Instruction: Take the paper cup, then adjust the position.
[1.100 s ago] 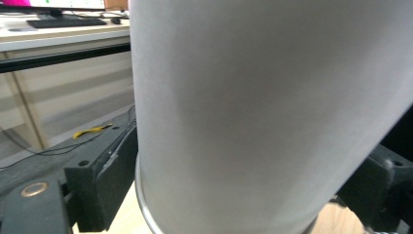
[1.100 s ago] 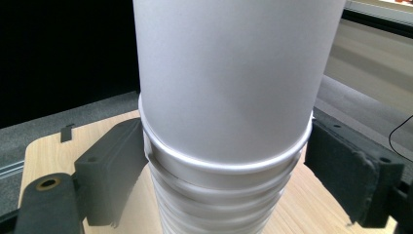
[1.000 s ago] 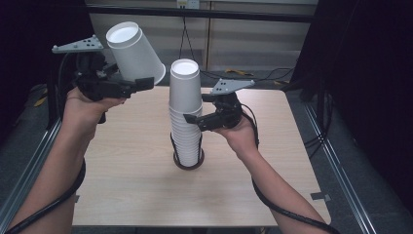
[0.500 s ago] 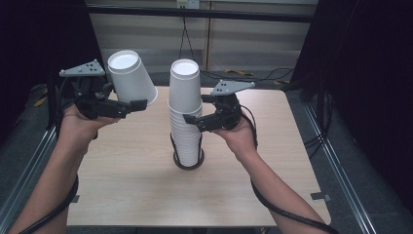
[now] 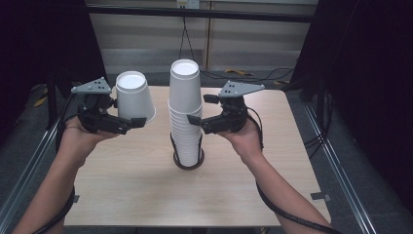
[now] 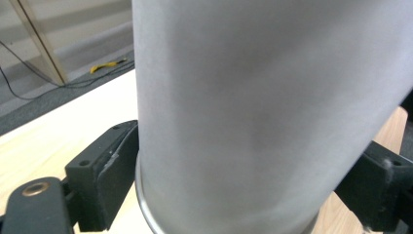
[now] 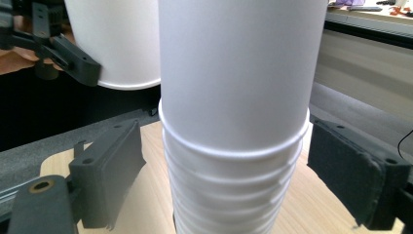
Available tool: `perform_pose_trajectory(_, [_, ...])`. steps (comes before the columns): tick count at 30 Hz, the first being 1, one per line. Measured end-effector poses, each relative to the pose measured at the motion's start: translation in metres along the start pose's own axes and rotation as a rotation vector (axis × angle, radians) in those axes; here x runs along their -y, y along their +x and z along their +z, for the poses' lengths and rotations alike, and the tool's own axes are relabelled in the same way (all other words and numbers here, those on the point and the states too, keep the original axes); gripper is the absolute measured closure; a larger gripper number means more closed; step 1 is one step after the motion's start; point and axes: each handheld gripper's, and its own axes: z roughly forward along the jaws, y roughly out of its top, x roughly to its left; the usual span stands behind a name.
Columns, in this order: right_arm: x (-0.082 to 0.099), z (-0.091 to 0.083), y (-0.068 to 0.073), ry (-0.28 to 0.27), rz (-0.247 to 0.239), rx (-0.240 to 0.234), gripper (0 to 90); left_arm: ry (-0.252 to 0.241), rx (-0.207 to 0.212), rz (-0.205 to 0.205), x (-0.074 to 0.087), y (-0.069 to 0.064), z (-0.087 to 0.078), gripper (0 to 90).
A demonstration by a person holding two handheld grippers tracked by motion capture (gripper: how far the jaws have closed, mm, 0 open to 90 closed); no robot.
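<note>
Two grippers work over one tall stack of white paper cups [image 5: 185, 117], all upside down and nested, which stands in a dark ring [image 5: 188, 162] near the middle of the wooden table [image 5: 122, 190]. The left gripper [image 5: 139, 121] carries a single cup [image 5: 134, 95], also inverted with its flat base up, in the air just left of the stack and well clear of the tabletop; in the left gripper view its pads [image 6: 113, 165] press the cup's wall [image 6: 253, 112] just above the rolled rim, so the jaws are clamped on it. The right gripper [image 5: 194, 120] brackets the stack partway up, and its jaws have just been opening: in the right gripper view both pads [image 7: 113, 165] stand clear of the cup walls [image 7: 238, 97] with a gap on each side, so the stack is between them but not gripped. The step in hand appears to be taking cups off the pile one at a time and setting this one down. To do that well, the left hand should keep the cup level and lower it straight, rim flat to the wood, well aside from the stack so nothing gets nudged, and release only once the rim rests. The right jaws would do best to close on the lower cups before the next is pulled. Every cup faces mouth down, so whether anything lies inside cannot be told.
</note>
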Motion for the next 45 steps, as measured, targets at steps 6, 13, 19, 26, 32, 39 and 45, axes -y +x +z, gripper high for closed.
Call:
perform_pose_trajectory(6, [0.01, -0.009, -0.002, 0.015, 0.002, -0.003, 12.5, 0.066, -0.006, 0.024, 0.009, -0.002, 0.005, 11.8])
perform_pose_trajectory(13, [0.027, -0.016, -0.006, 0.062, -0.004, -0.017, 13.0, 0.156, 0.015, 0.075, 0.013, -0.012, 0.013, 11.8])
perform_pose_trajectory(19, [0.035, -0.022, -0.006, 0.09, -0.009, -0.042, 13.3, 0.208, 0.019, 0.103, 0.017, -0.02, 0.018, 11.8])
perform_pose_trajectory(26, [0.044, -0.026, -0.007, 0.124, -0.031, -0.069, 13.1, 0.242, 0.033, 0.118, 0.024, -0.026, 0.021, 12.2])
perform_pose_trajectory(32, [0.05, -0.026, -0.006, 0.151, -0.057, -0.094, 12.9, 0.287, 0.051, 0.147, 0.029, -0.029, 0.023, 12.3])
perform_pose_trajectory(39, [0.054, -0.025, -0.003, 0.183, -0.066, -0.116, 12.9, 0.318, 0.075, 0.158, 0.035, -0.037, 0.03, 13.4])
perform_pose_trajectory(45, [0.059, -0.025, -0.004, 0.197, -0.061, -0.121, 13.0, 0.328, 0.101, 0.175, 0.04, -0.043, 0.035, 16.1])
